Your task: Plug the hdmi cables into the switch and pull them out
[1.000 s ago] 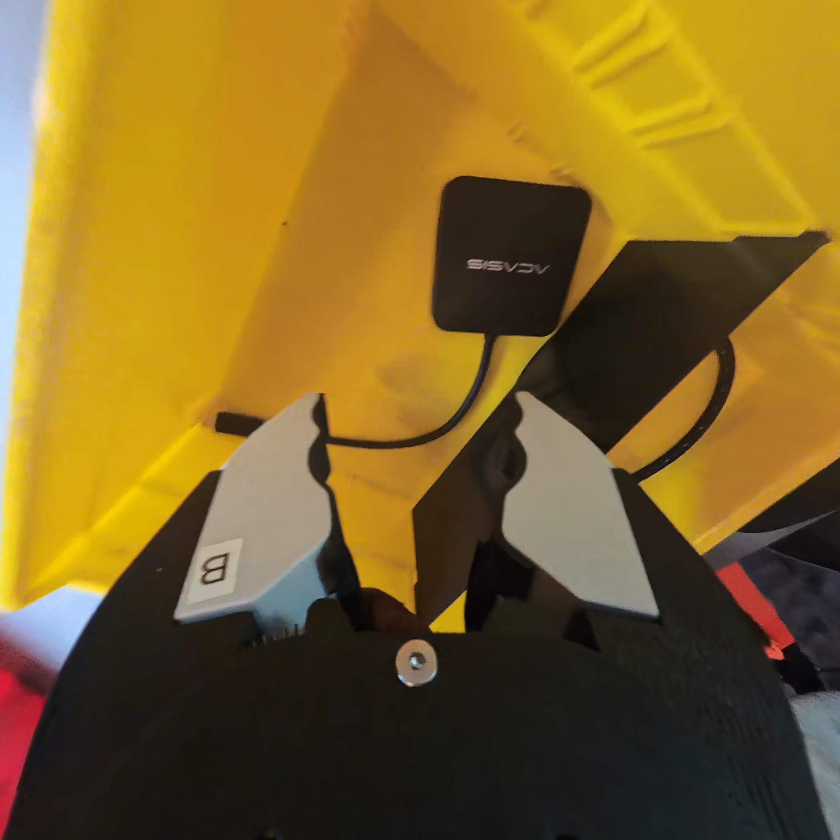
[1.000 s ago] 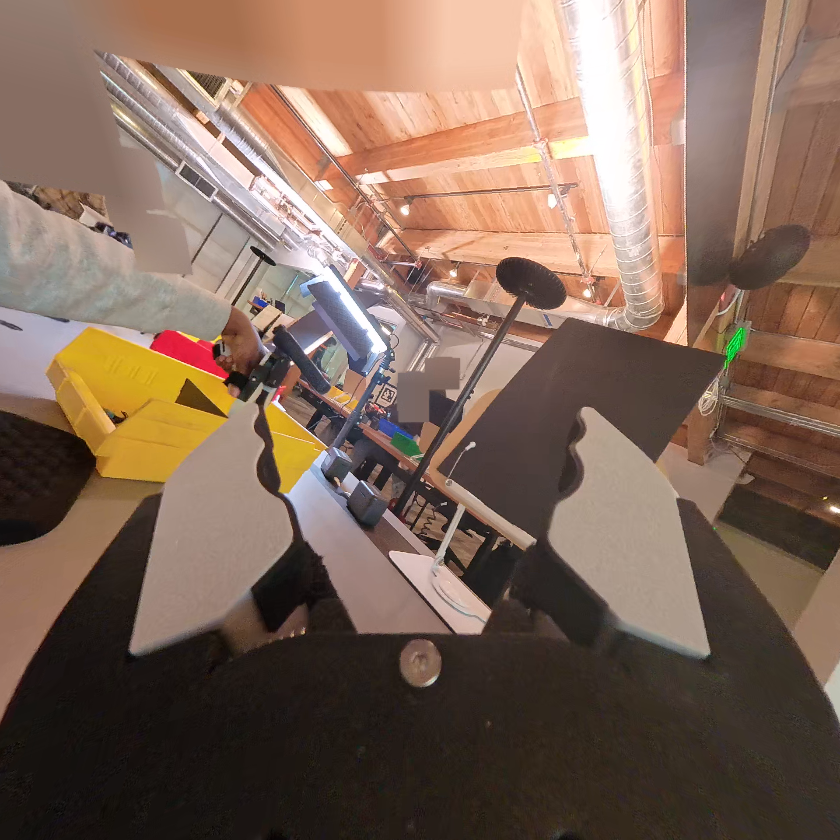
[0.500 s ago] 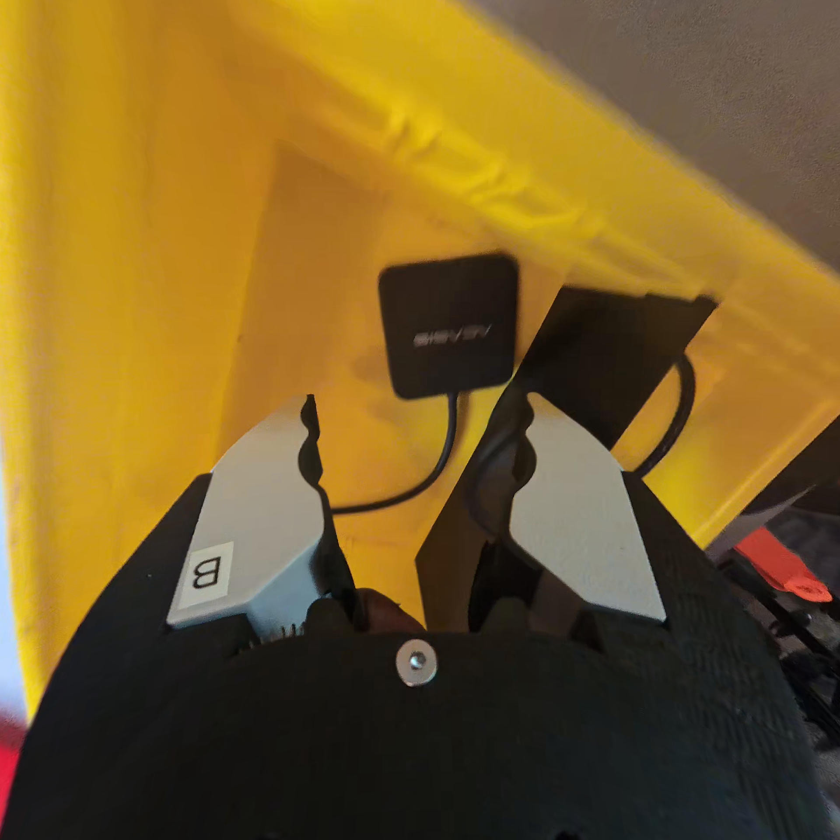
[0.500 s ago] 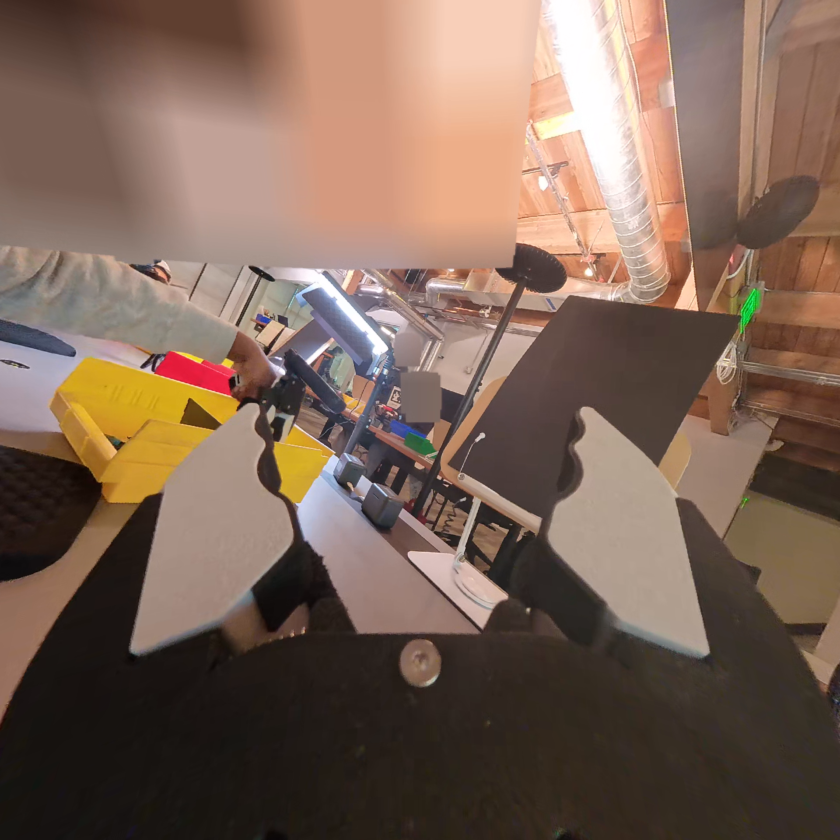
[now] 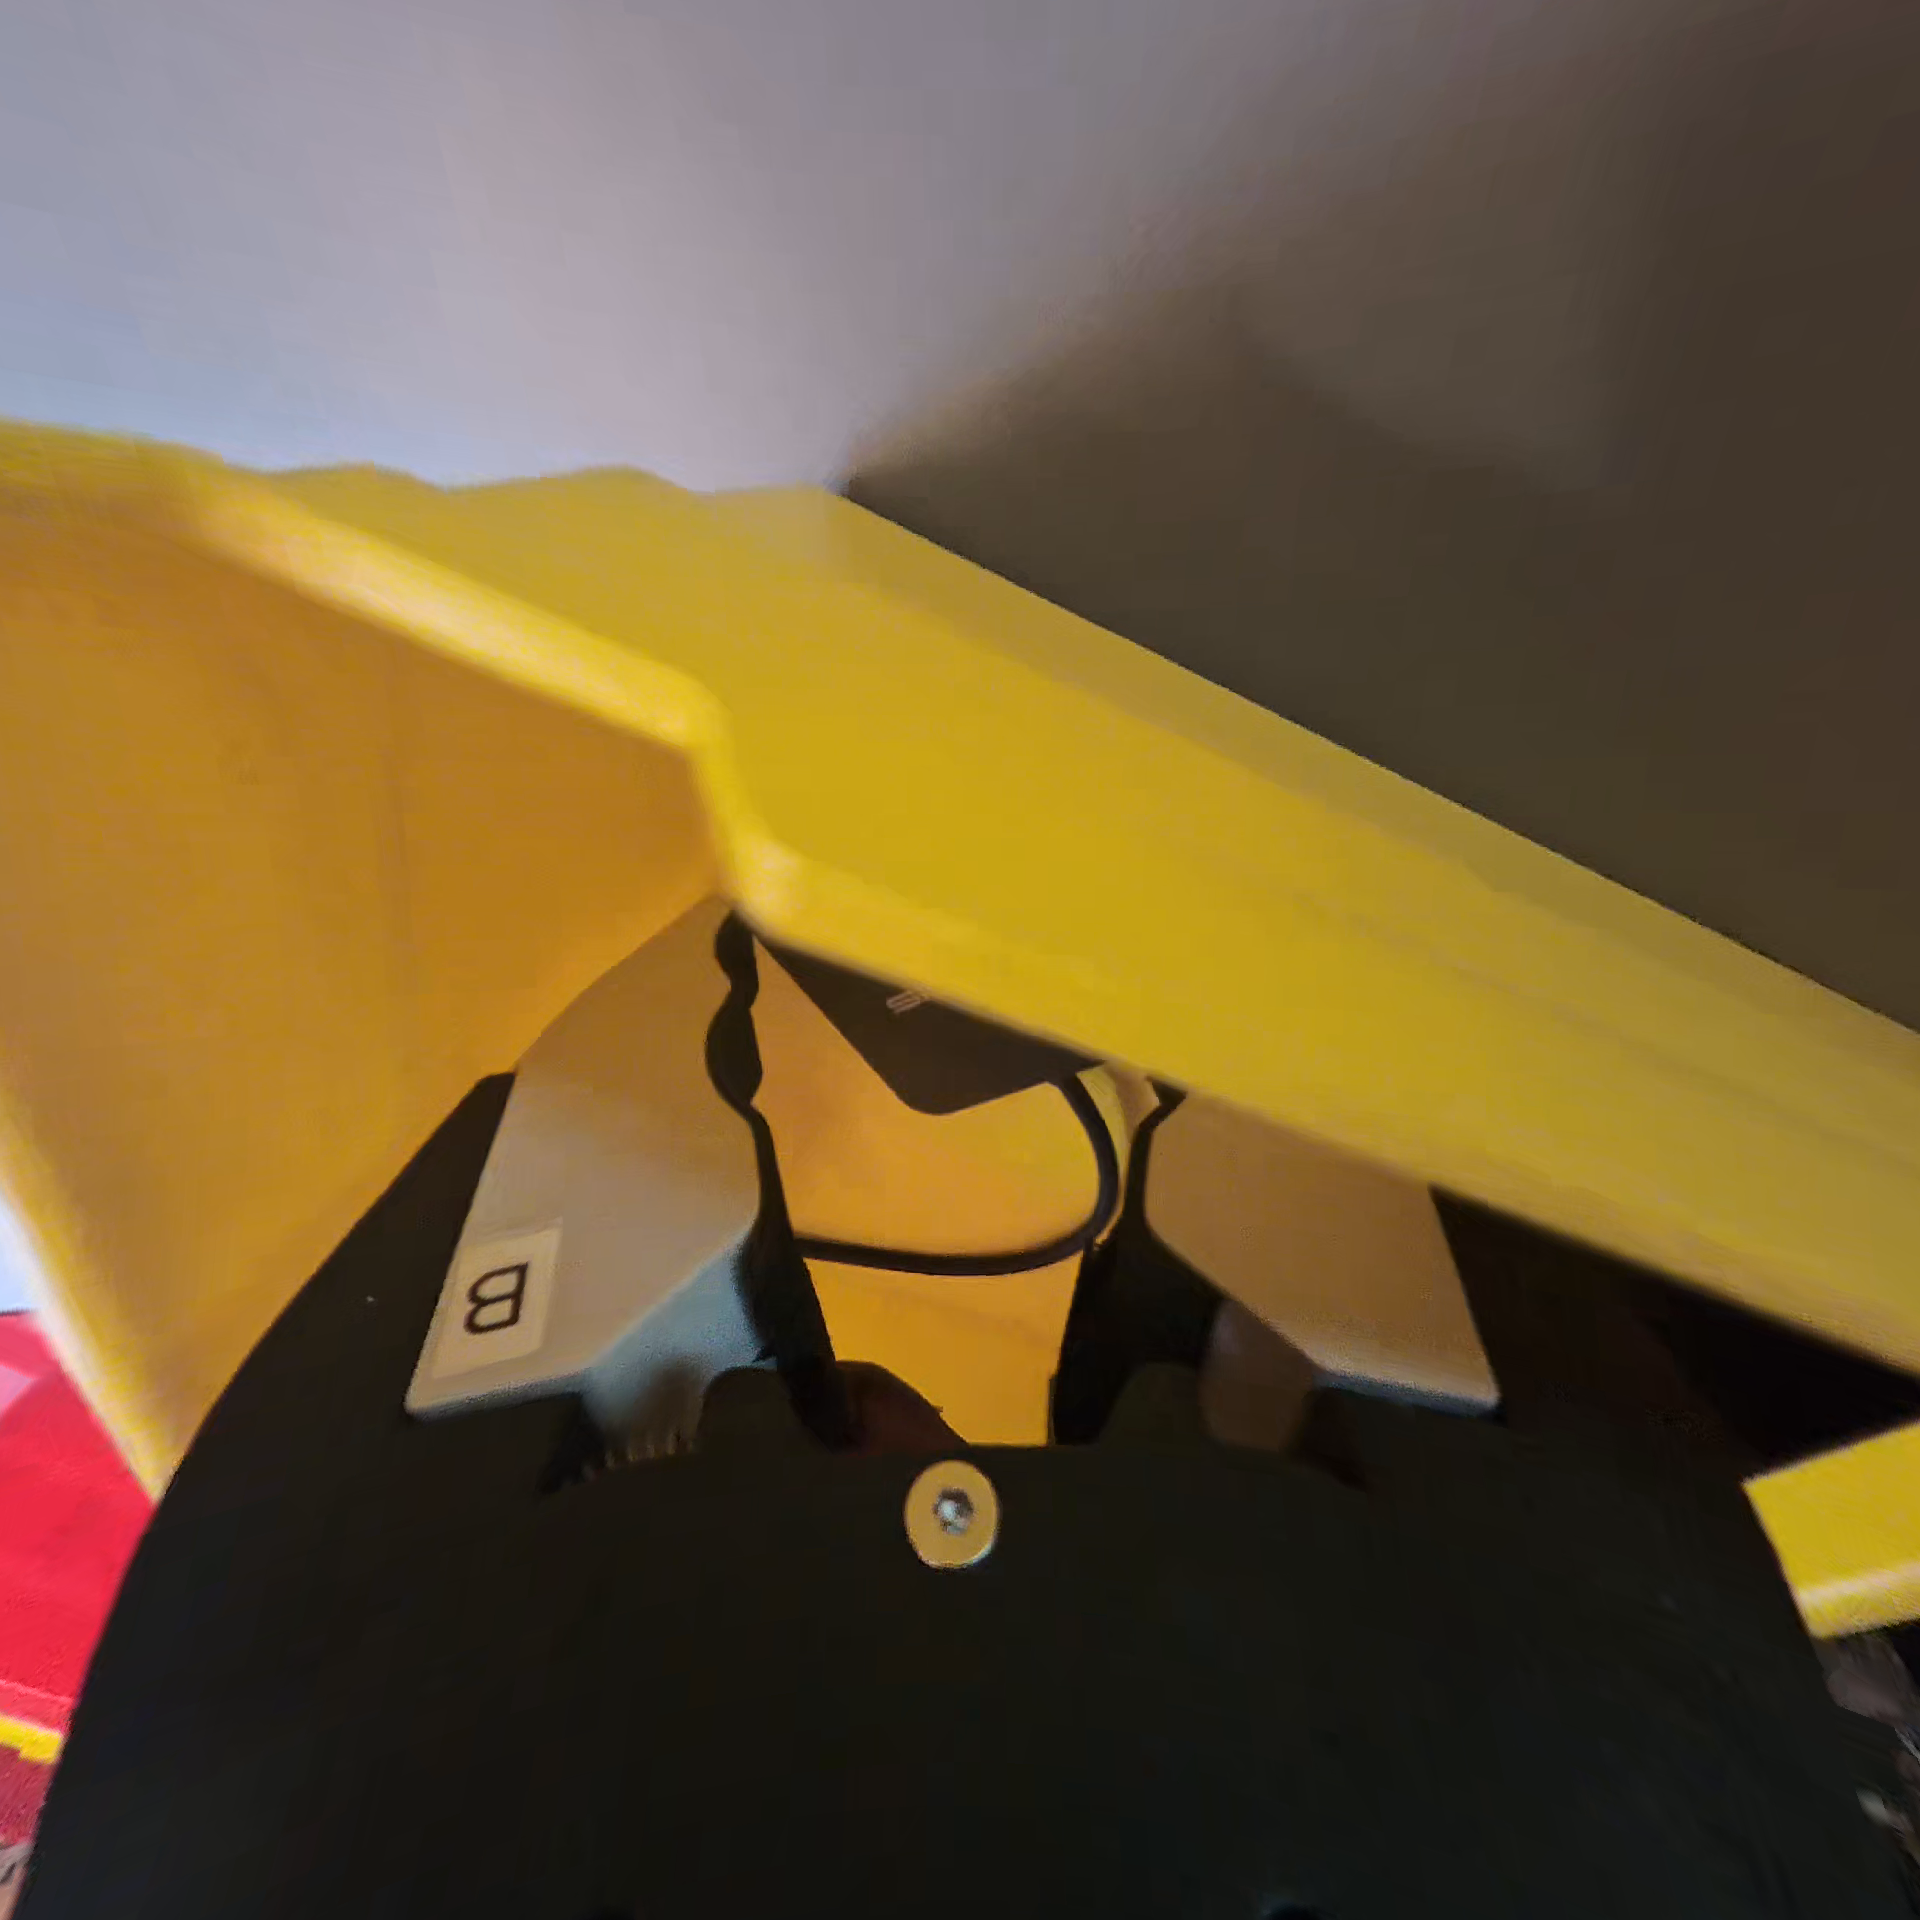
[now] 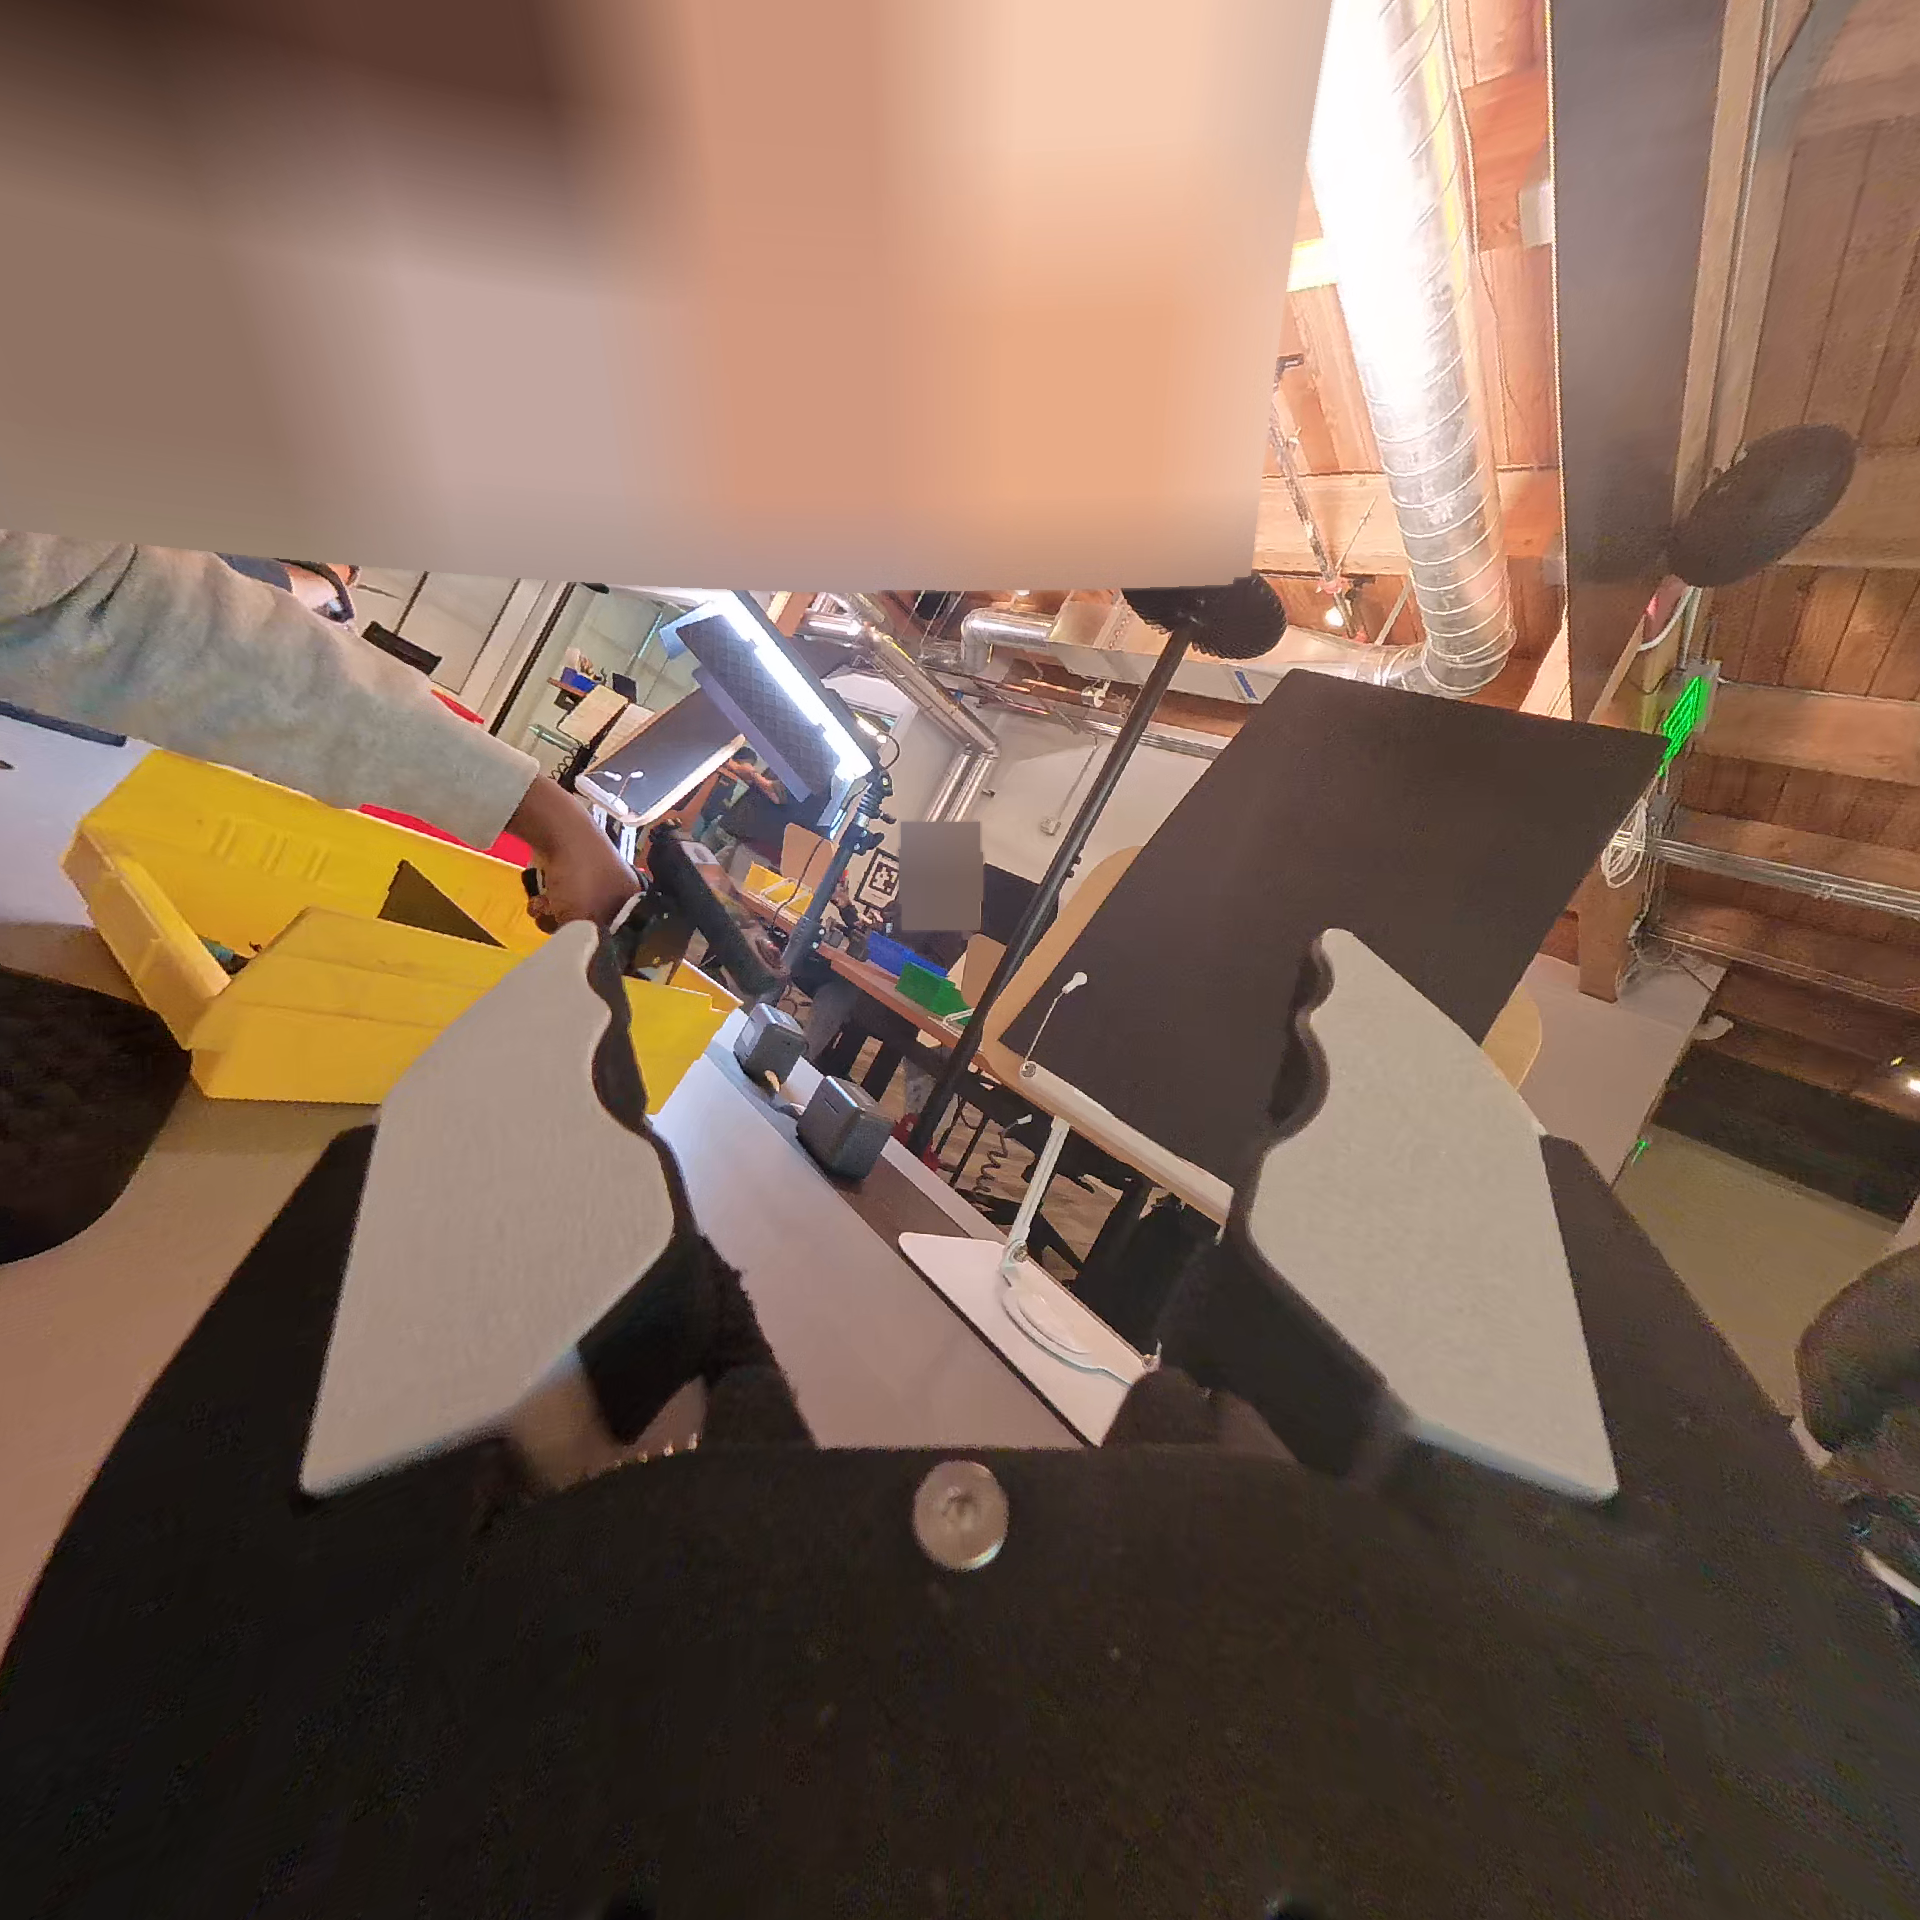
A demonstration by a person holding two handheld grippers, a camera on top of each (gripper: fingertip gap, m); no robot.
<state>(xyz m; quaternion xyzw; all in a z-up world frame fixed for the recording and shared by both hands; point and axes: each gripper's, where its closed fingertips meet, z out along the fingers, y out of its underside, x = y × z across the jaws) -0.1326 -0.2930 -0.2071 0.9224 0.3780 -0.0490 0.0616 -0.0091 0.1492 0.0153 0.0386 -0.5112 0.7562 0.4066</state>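
Note:
In the left wrist view my left gripper (image 5: 935, 1013) is open and empty, reaching low into a yellow bin (image 5: 1039, 831). A black square switch (image 5: 940, 1055) lies on the bin floor just past my fingertips, mostly hidden under the bin's rim. Its thin black cable (image 5: 1103, 1174) curves back between my fingers. My right gripper (image 6: 961, 940) is open and empty, held above the table and pointing across the room. In that view a person's hand holds the left gripper (image 6: 665, 914) at the yellow bin (image 6: 312, 935). No HDMI plugs are visible.
A red bin (image 5: 52, 1455) sits left of the yellow one. In the right wrist view the table edge carries two small grey cubes (image 6: 847, 1112) and a white lamp base (image 6: 1039, 1299). A black mat (image 6: 62, 1091) lies at the left. A black panel (image 6: 1299, 935) stands beyond the table.
My left gripper has sunk lower in the bin and tilted up, so the rim now covers most of the switch and the black divider is out of view. My right gripper tilted down slightly.

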